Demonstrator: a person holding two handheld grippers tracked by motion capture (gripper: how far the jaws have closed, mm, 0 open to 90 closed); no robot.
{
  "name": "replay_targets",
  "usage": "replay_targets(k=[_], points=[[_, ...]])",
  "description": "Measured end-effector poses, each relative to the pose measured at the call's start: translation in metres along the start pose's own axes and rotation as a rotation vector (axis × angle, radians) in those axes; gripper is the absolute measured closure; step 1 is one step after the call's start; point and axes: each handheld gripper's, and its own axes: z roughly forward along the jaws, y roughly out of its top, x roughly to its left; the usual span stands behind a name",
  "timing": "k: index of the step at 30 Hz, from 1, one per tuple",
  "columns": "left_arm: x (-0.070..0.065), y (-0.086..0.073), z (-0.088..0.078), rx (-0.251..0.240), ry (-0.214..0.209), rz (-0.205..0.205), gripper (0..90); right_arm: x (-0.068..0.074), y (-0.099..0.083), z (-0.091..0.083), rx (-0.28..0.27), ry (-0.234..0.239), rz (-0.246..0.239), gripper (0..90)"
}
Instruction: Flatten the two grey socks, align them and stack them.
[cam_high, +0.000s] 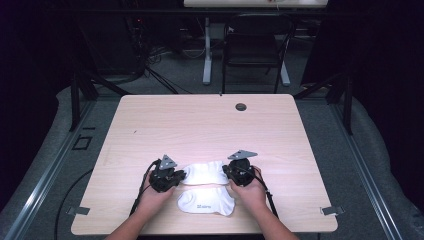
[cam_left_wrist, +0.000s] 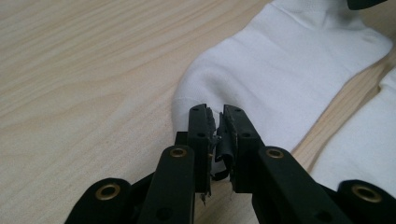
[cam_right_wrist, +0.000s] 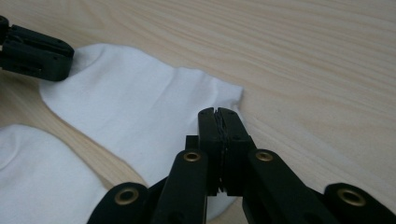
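Seemingly, far sock (cam_high: 205, 173) between both grippers' fingers (cam_left_wrist: 203, 135).

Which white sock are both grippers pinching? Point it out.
The far sock, pinched at each end by left gripper and right gripper; the near sock with grey print lies untouched.

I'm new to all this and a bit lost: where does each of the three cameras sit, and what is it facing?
High view: above the person's side, looking forward and down on the table; forearms, hands, both tongs show.
Left gripper view: rides the left tongs, facing the far sock; its black jaws show.
Right gripper view: rides the right tongs, facing that sock's other end; its jaws show.
Shared: both gripper views see the far sock and near sock.
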Motion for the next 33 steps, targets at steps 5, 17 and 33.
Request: replay_targets(k=[5, 17, 33], points=[[0.001, 0.0, 0.0, 0.0, -0.002, -0.004, 83.0, -0.005, -0.004, 0.005, 0.018, -0.017, 0.015, 89.7], [0.002, -0.003, -0.004, 0.014, 0.012, 0.01, 83.8, -0.013, -0.013, 0.007, 0.016, -0.036, 0.064, 90.0], [0.012, 0.001, -0.014, -0.02, 0.023, -0.047, 63.9, -0.016, -0.008, -0.008, -0.05, -0.007, 0.076, 76.0]])
